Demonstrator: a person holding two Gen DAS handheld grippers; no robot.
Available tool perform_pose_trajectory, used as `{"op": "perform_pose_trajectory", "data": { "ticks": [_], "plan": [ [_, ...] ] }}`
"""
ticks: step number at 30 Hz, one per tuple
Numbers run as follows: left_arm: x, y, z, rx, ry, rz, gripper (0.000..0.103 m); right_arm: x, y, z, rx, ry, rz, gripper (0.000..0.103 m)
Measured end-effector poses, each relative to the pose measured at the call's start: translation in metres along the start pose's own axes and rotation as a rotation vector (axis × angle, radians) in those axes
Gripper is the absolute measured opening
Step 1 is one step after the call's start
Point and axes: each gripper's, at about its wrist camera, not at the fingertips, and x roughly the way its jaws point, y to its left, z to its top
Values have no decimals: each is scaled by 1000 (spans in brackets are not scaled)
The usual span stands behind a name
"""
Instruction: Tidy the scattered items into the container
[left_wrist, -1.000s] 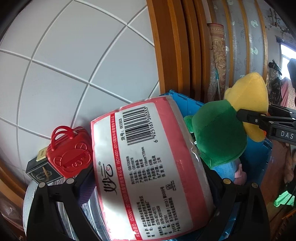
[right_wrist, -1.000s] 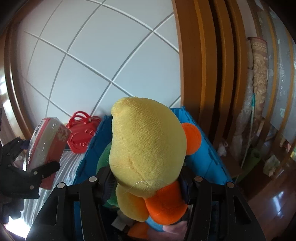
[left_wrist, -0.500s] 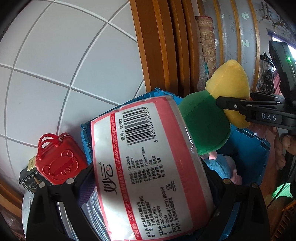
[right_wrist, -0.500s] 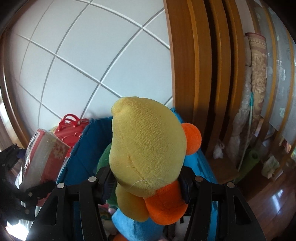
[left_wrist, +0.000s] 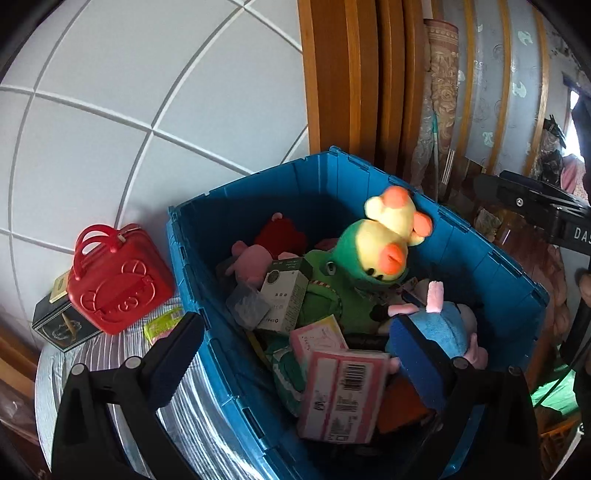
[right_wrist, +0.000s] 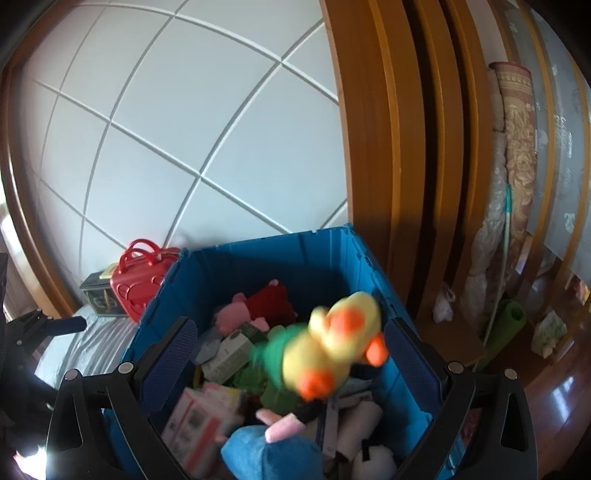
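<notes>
The blue container (left_wrist: 491, 258) is seen well filled. The pink tissue pack (left_wrist: 341, 393) lies inside at 6 o'clock; the yellow duck plush (right_wrist: 332, 354), blurred, lies centrally. Both tongs, left (left_wrist: 295, 354) and right (right_wrist: 291, 365), are wide open, holding nothing, judged just emptied. The red case (left_wrist: 114, 277) remains outside at 9 o'clock. Lower contents are hidden.

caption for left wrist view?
Open left gripper above blue bin, pink tissue pack and duck plush inside.
</notes>
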Motion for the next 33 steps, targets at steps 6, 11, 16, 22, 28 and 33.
{"op": "perform_pose_trajectory", "data": {
  "ticks": [6,11,16,22,28,33],
  "plan": [
    [-11,7,-18,-15,8,30,102,-13,14,-7,-20,7,31,103],
    [-28,14,-33,-36,4,59,102,-25,32,-11,-44,-6,58,103],
    [-49,33,-52,-91,-3,84,102,-35,54,-18,-50,4,74,103],
    [-67,47,-74,-134,-9,102,102,-57,85,-29,-81,4,61,103],
    [-98,60,-100,-129,-52,117,102,-85,125,-41,-114,2,47,103],
    [-132,90,-130,-167,-77,117,102,-111,174,-54,-135,2,45,103]
  ]
}}
